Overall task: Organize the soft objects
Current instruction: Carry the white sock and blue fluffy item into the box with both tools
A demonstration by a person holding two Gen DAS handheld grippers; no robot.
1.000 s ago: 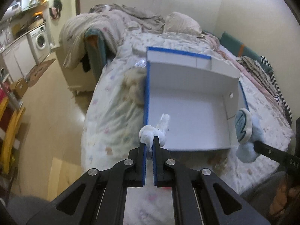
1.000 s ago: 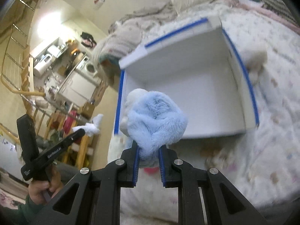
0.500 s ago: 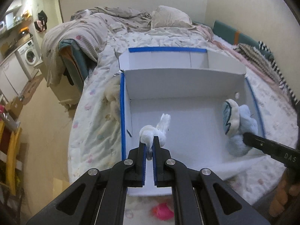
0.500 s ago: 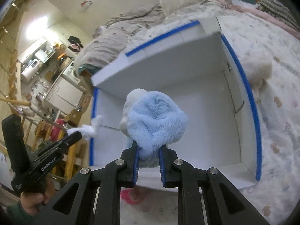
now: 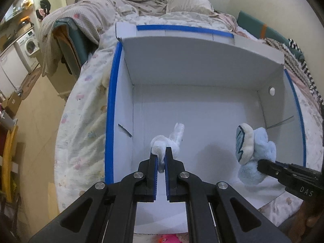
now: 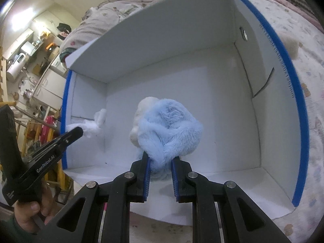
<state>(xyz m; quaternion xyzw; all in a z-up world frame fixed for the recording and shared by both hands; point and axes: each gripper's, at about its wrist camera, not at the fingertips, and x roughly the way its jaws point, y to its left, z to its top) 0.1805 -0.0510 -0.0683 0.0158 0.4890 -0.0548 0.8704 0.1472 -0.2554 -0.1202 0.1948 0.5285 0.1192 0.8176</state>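
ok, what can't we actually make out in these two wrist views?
- Pink item, left wrist view: cut off by the bottom edge and the claw body.
- Blue plush face, right wrist view: turned away.
- White soft toy: pinched part hidden between the left claw fingers.
- Box floor under both toys: contact unclear.

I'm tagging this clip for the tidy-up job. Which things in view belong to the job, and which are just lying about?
Part of the job:
- small white plush, clamped in the left tool
- blue plush, clamped in the right tool
- white box with blue-taped edges

Just lying about:
- rumpled blanket
- pillow
- washing machine
- pink toy, purpose unclear
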